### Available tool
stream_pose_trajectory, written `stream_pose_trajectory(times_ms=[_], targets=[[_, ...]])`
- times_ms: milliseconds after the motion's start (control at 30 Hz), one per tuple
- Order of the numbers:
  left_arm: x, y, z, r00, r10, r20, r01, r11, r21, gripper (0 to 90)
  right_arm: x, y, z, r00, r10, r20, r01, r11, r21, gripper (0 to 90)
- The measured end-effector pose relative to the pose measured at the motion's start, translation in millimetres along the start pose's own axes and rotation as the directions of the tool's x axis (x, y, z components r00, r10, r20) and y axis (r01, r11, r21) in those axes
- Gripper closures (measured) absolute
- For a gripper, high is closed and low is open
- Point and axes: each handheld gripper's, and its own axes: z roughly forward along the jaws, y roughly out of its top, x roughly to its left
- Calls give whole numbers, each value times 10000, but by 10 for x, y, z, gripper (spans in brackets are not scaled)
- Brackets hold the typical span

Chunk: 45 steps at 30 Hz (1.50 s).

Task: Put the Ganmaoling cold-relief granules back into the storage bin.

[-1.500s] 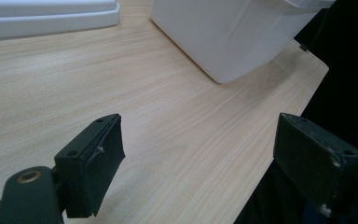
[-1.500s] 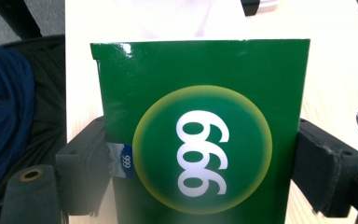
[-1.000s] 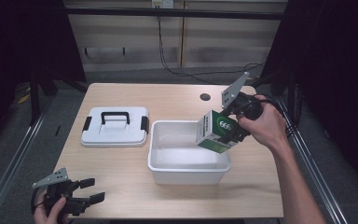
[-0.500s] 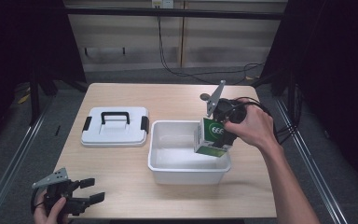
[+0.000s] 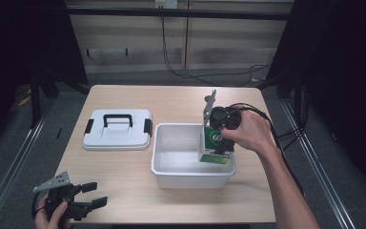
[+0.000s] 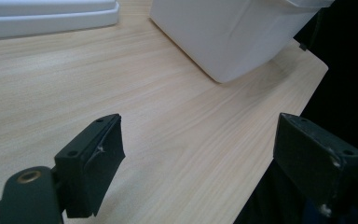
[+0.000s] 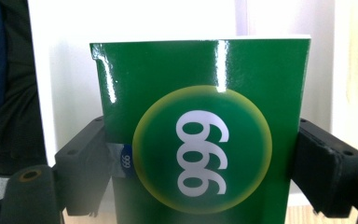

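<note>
- High view: right tongs (image 5: 218, 143) held over right end of white bin (image 5: 190, 171), reaching down into it; green box (image 5: 215, 143) clamped between jaws.
- Green box upright inside bin, against right wall, lower end close to bin floor; contact with floor cannot be told. White side panel faces left, green face with white numerals faces the person.
- Right gripper view: green box (image 7: 200, 135) fills space between the two black jaws, one jaw pressed on each side edge; yellow-ringed disc with white "666" centred between them. Box top edge extends well beyond jaw tips. Small blue label just beside left-hand jaw. White bin wall (image 7: 65, 70) behind box.
- Right hand (image 5: 248, 131) wrapped round gripper body, grey plate standing up above it, cable trailing off to the right.
- Left tongs (image 5: 88, 200) at near-left corner of desk (image 5: 124, 171), held by left hand (image 5: 52, 214); jaws spread wide, nothing between them.
- Left gripper view: jaws of left tongs (image 6: 196, 163) well apart, bare wood of desk (image 6: 121, 84) between; bin corner (image 6: 233, 37) ahead, well apart from jaws; edge of lid (image 6: 46, 18) at upper left.
- White lid with black handle (image 5: 118, 129) lying flat on desk, just left of bin, not touching it.
</note>
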Motion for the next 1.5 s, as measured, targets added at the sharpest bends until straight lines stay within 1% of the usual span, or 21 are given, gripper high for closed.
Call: stream_pose_trajectory(times_ms=[267,300,367,400,467,667,700,767,800,833,967,1067,1133,1167,1233,1267,1333,1367,1400,1467,1500], targets=[[1,0,-1,10000,22,-16,-22,10000,5,160,-30,43,106,9999,-84,-77,86,9993,358,152],[1,-1,0,10000,2,-5,-2,10000,8,160,-31,57,145,9998,-151,-112,157,9985,519,151],[0,-1,0,10000,-1,5,1,10000,5,160,-37,65,175,9997,-210,-152,218,9982,564,151],[0,-2,0,10000,-4,1,4,10000,7,160,-36,68,189,9998,-137,-145,146,9981,594,151],[1,-2,0,10000,-7,1,7,10000,7,160,-47,66,205,9997,-156,-209,168,9979,624,150],[2,-2,-1,10000,0,-21,0,10000,4,160,-44,105,302,9996,-148,-241,172,9948,1000,150],[1,-3,-1,10000,-7,-2,7,10000,4,160,-50,111,313,9993,-247,-273,275,9939,1064,150],[0,-3,-1,10000,-10,-2,10,10000,-1,160,-53,115,336,9993,-276,-268,303,9940,1053,150],[-1,-3,-1,10000,-13,1,13,10000,0,160,-50,124,356,9994,-169,-317,206,9928,1184,150],[1,-3,1,10000,16,-26,-16,10000,23,160,-57,135,383,9992,-170,-364,217,9910,1318,150],[-4,-4,12,10000,19,1,-19,10000,69,160,-71,124,425,9989,-141,-437,193,9926,1195,150],[-4,-5,12,10000,-19,-17,19,10000,29,160,-81,100,456,9985,-104,-545,171,9920,1248,149],[-5,-5,13,10000,-24,-8,24,10000,42,160,-80,82,478,9986,1,-536,67,9918,1277,149],[-4,-5,14,10000,-1,-10,1,10000,61,160,-86,77,489,9984,-60,-555,133,9913,1311,148],[-4,-5,16,10000,3,-5,-3,10000,84,160,-82,70,511,9982,-20,-602,103,9904,1382,148],[-4,-5,16,10000,3,-5,-3,10000,84,160,-77,75,520,9980,54,-633,35,9901,1405,148],[-4,-5,17,10000,-10,12,10,10000,67,160,-82,78,547,9980,-85,-629,175,9894,1445,148],[-4,-6,16,10000,-9,13,9,10000,65,160,-68,80,556,9980,100,-629,-5,9887,1500,148],[-3,-6,17,10000,-12,8,12,10000,72,160,-78,78,570,9980,-43,-629,136,9890,1470,148],[-3,-6,18,10000,-28,15,28,10000,74,160,-78,79,595,9981,34,-614,61,9881,1537,148],[-2,-6,17,10000,-16,12,16,10000,66,160,-87,75,612,9979,-34,-646,132,9882,1525,148]])
